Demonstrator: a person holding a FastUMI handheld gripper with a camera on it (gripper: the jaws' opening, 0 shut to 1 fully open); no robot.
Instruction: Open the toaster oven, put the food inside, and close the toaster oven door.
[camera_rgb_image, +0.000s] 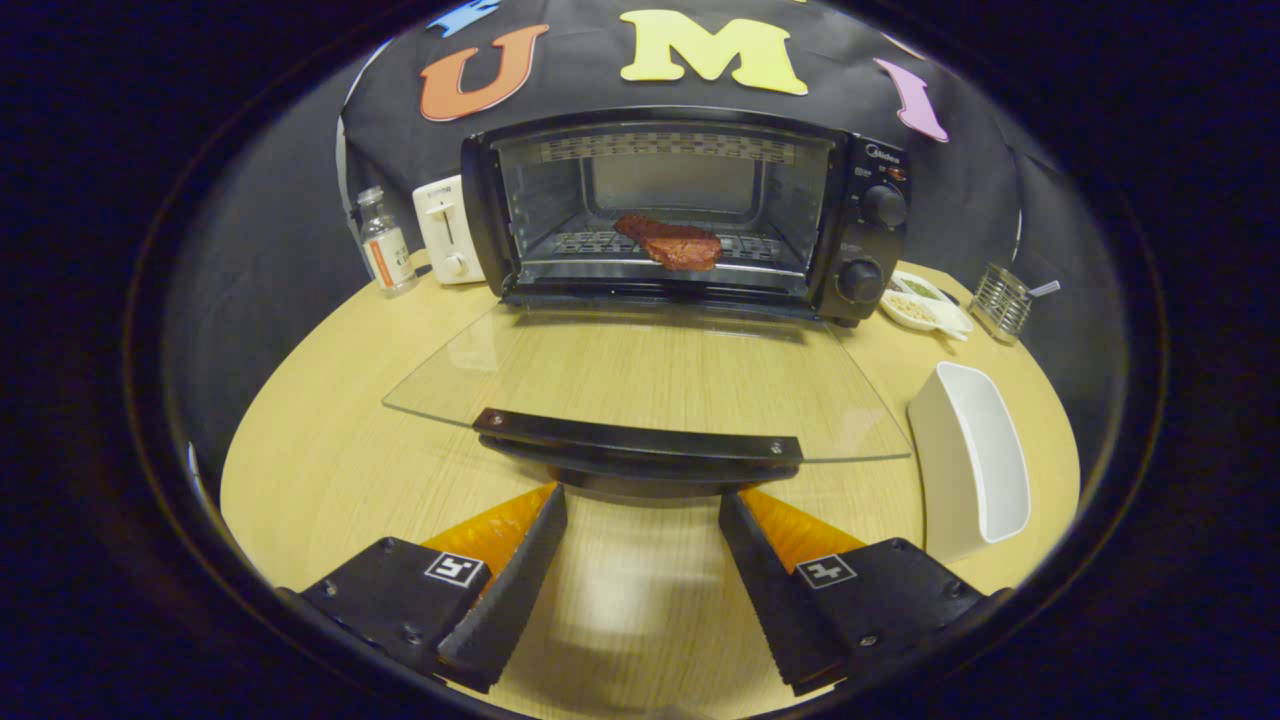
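The tongs (642, 500) are spread wide and hold nothing, just short of the door handle (638, 438). The meat (672, 243) lies beyond on the oven (690, 210) rack. Next, probably: slip under the handle and lift the glass door (650, 375) evenly until shut.

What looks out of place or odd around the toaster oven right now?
Nothing is spilled or broken. The meat lies on the toaster oven rack, near its front edge, and the glass door hangs fully open. The gripper has its jaws open just short of the door handle.
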